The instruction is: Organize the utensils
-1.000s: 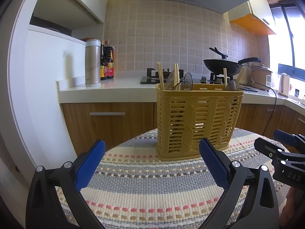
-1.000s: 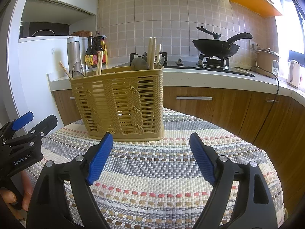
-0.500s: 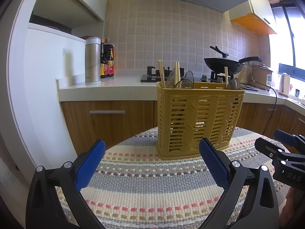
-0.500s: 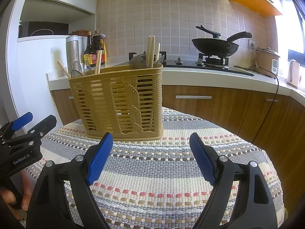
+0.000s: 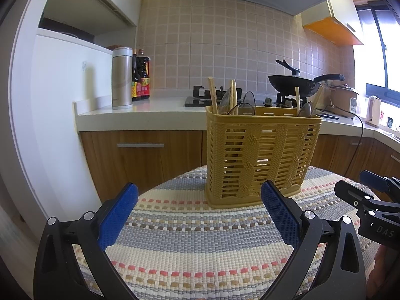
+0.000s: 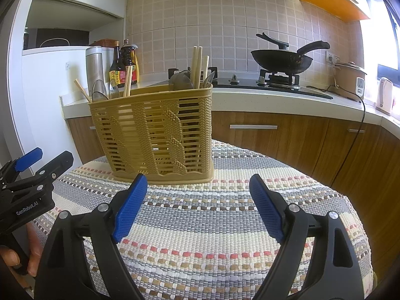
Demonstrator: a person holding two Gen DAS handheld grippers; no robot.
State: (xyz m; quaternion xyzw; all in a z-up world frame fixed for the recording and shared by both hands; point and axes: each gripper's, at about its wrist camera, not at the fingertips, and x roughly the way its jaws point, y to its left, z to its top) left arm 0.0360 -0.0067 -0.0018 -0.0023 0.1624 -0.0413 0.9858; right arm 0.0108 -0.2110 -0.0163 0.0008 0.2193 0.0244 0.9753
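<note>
- A tan slatted plastic utensil basket [image 5: 260, 155] stands upright on the round tabletop covered by a woven striped cloth [image 5: 200, 245], at the centre of the left wrist view and left of centre in the right wrist view [image 6: 155, 137].
- Wooden chopsticks [image 6: 197, 67] and dark spoons [image 6: 181, 81] stick up out of the basket's right end in the right wrist view; more chopsticks and clear-looking spoon bowls [image 6: 100, 91] rise from its left end.
- The left gripper [image 5: 200, 215], black with blue ribbed pads, fills the lower part of its own view, its pads well apart with only cloth between them; it also shows at the left edge of the right wrist view [image 6: 42, 161], with fingers of a hand [image 6: 15, 257] below it.
- The right gripper [image 6: 198, 207] sits at the bottom of its view, pads wide apart and holding nothing, just short of the basket's base.
- Behind, in the upper half of both views, a kitchen counter carries a black wok [image 6: 281, 61] on a gas hob, a steel flask [image 5: 122, 77] and dark sauce bottles [image 5: 143, 77].
</note>
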